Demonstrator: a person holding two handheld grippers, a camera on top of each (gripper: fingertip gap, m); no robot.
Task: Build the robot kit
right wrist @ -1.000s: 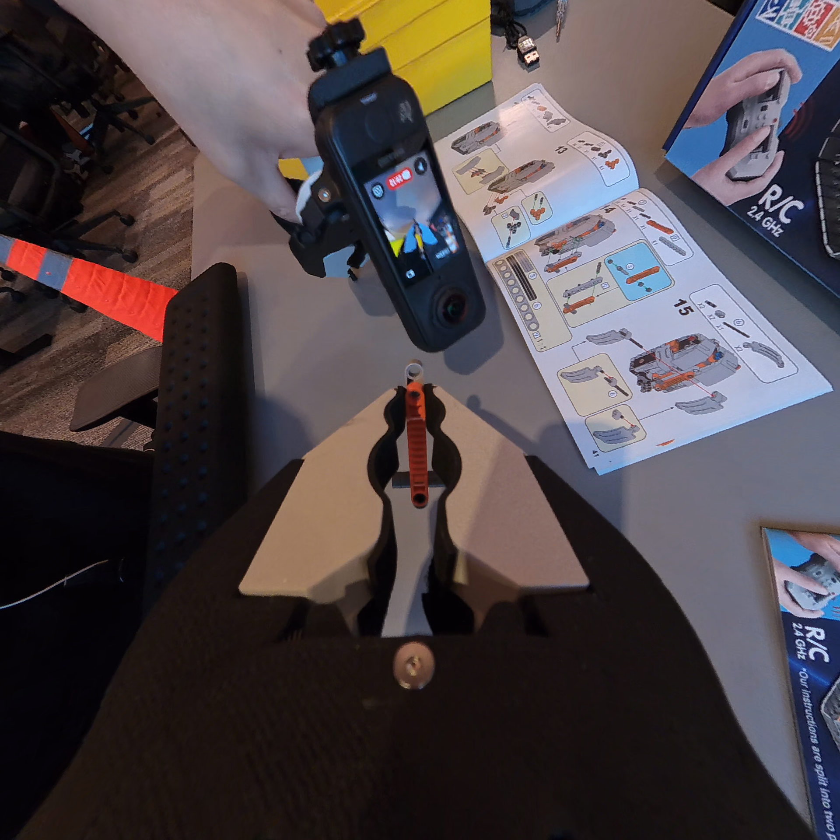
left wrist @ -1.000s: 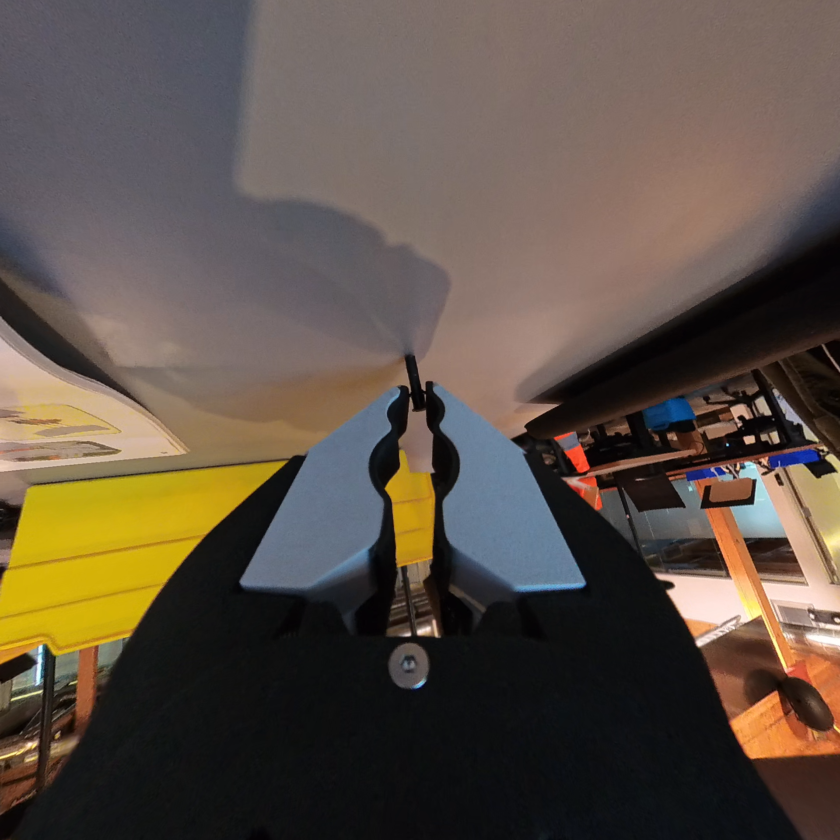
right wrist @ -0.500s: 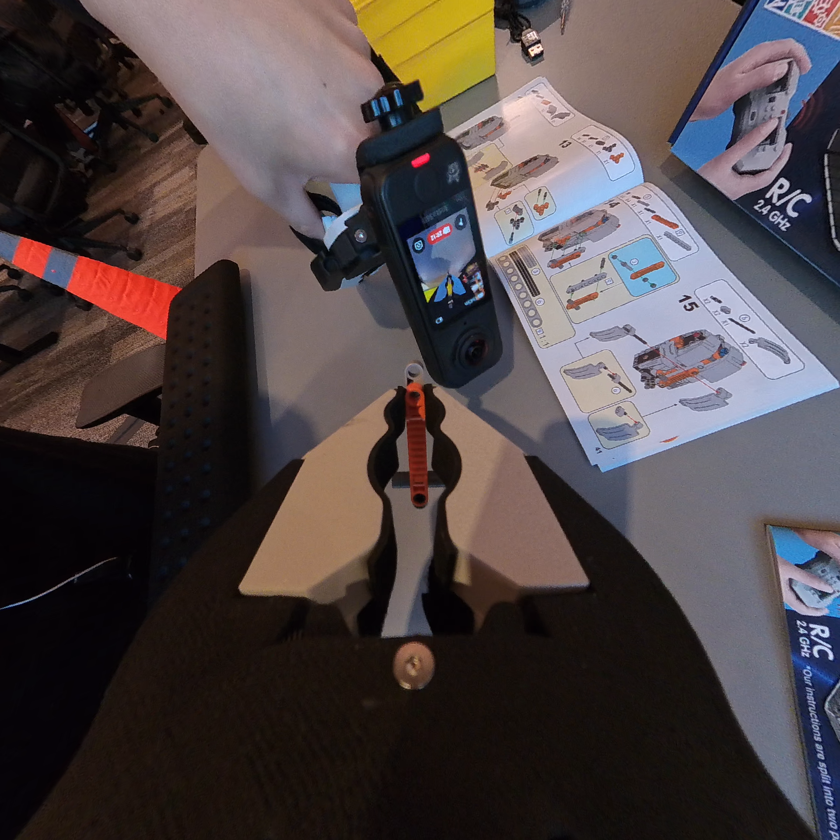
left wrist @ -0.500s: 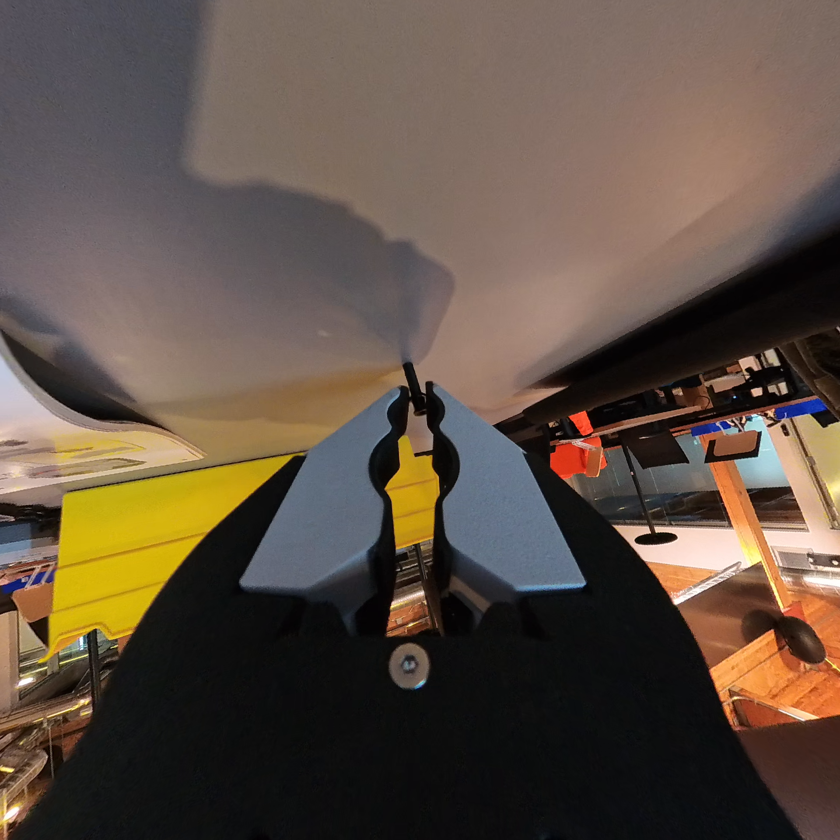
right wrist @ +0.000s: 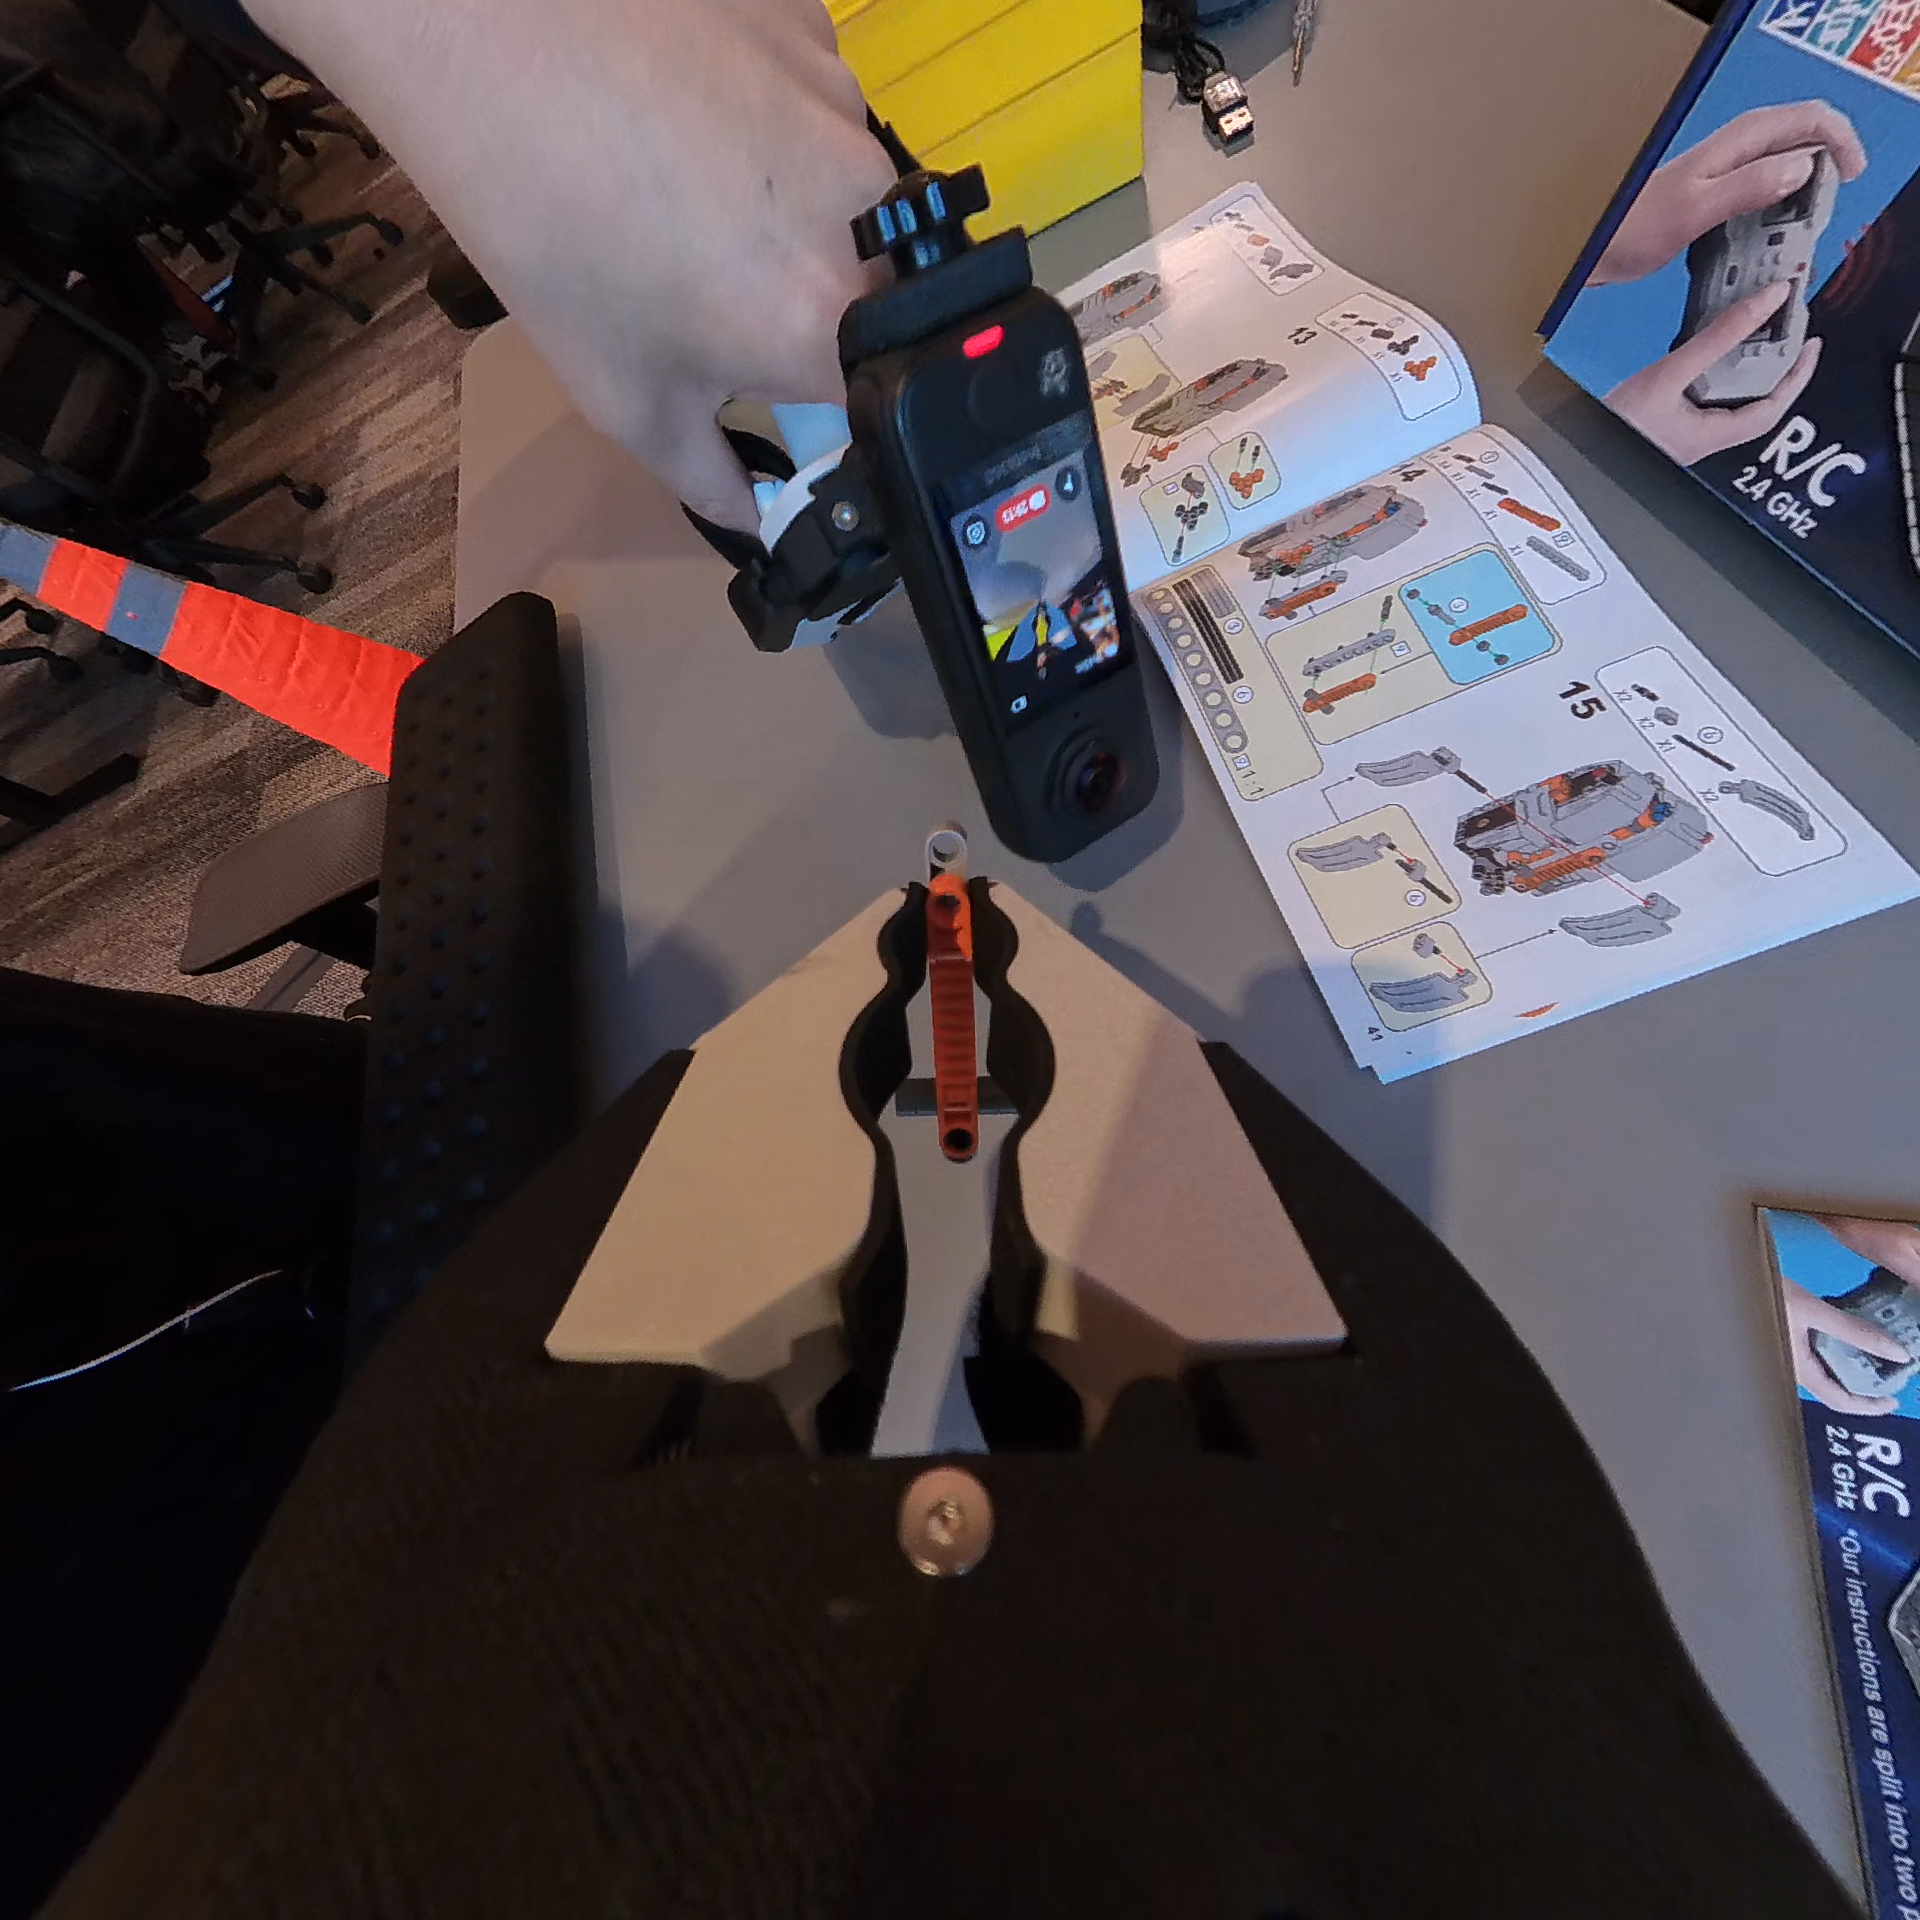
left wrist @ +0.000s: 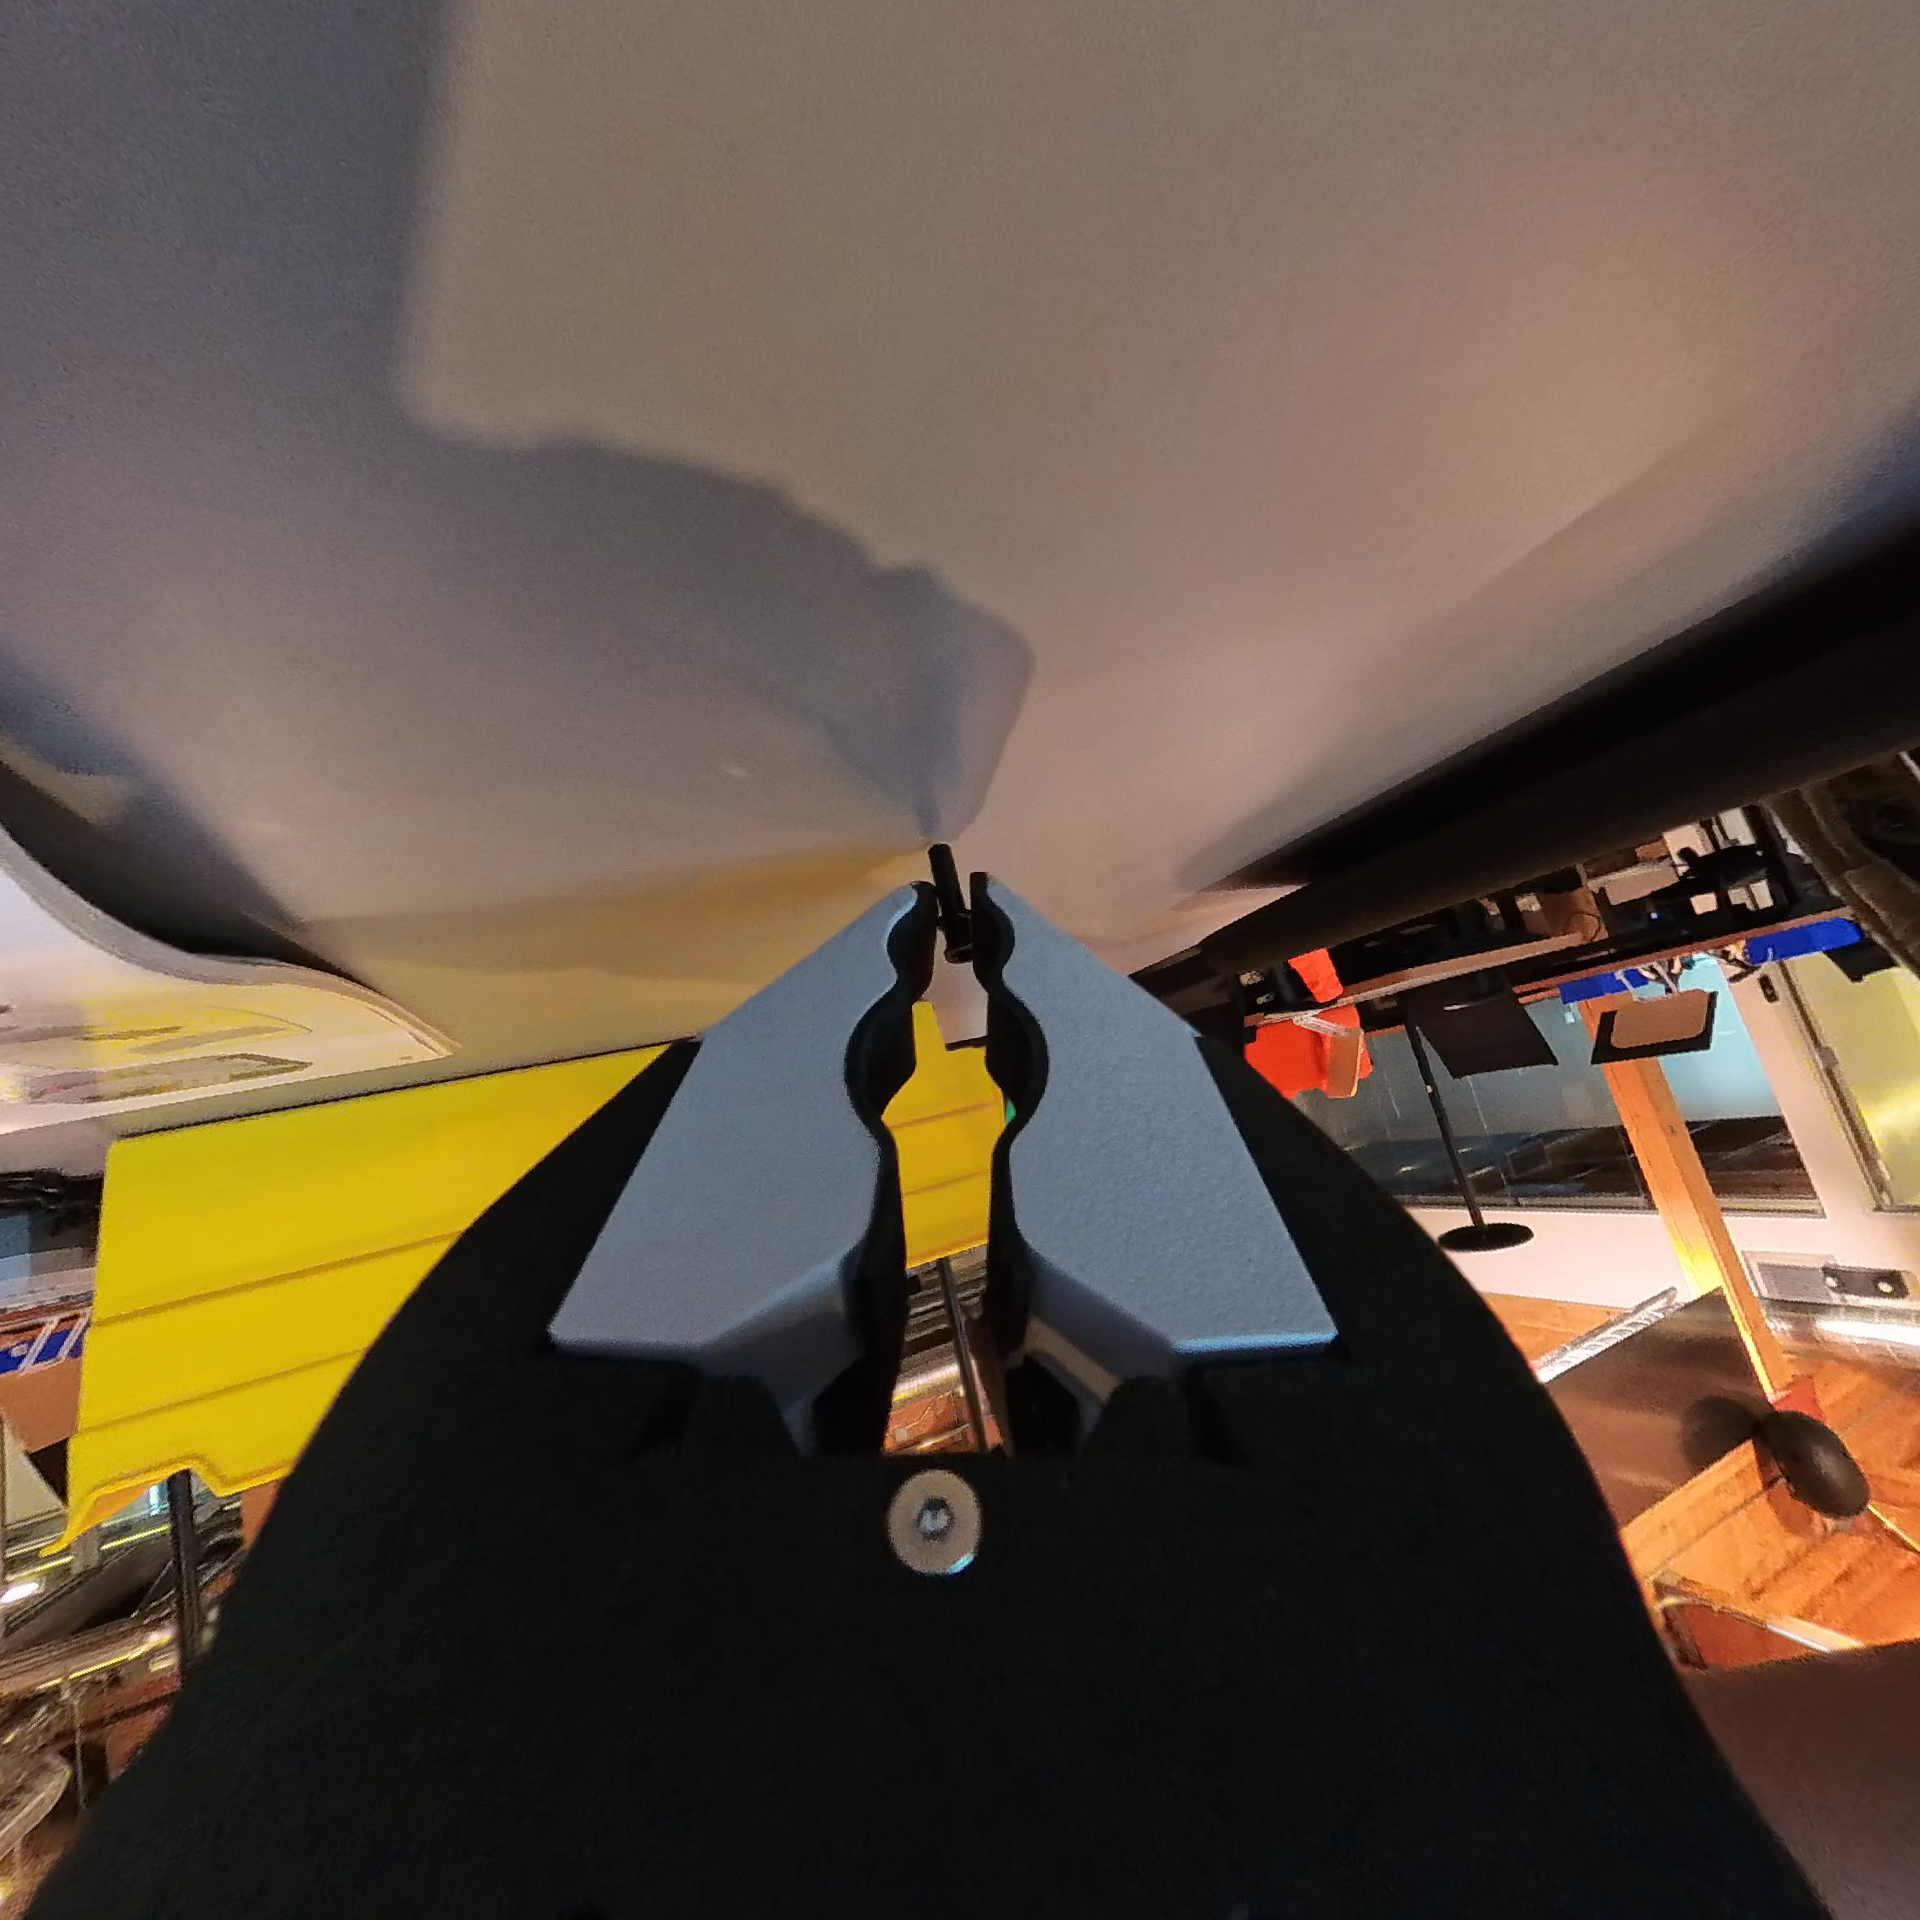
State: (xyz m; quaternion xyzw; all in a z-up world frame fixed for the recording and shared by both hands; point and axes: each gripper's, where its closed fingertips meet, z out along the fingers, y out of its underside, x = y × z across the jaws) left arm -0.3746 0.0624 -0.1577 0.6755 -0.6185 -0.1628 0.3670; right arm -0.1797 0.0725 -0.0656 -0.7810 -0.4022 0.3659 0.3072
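Note:
My left gripper (left wrist: 951, 894) is shut on a small black pin (left wrist: 947, 878). It is turned upside down, and the pin's tip touches or nearly touches the grey table top (left wrist: 1039, 364). My right gripper (right wrist: 951, 894) is shut on an orange toy beam (right wrist: 951, 1013) with a small grey piece (right wrist: 943, 844) at its tip, held above the grey table (right wrist: 748, 790). Just beyond it, a hand (right wrist: 623, 208) holds the left gripper's black camera (right wrist: 1003, 551).
An open instruction booklet (right wrist: 1455, 665) lies right of the camera. A yellow box (right wrist: 997, 94) stands at the far edge and shows in the left wrist view (left wrist: 364, 1247). A blue box (right wrist: 1766, 291) sits at the far right, a blue leaflet (right wrist: 1860, 1507) near right. A black perforated armrest (right wrist: 468, 935) borders the table's left. The left gripper's tips are roughly 20 centimeters from the right gripper's. The black perforated armrest (right wrist: 468, 935) sits 15 centimeters or so from the ends of my left fingers.
The hand with the left gripper's camera has moved right and nearer to my right gripper, tilting more upright. In the left wrist view the table and yellow box have shifted. The right gripper has kept still.

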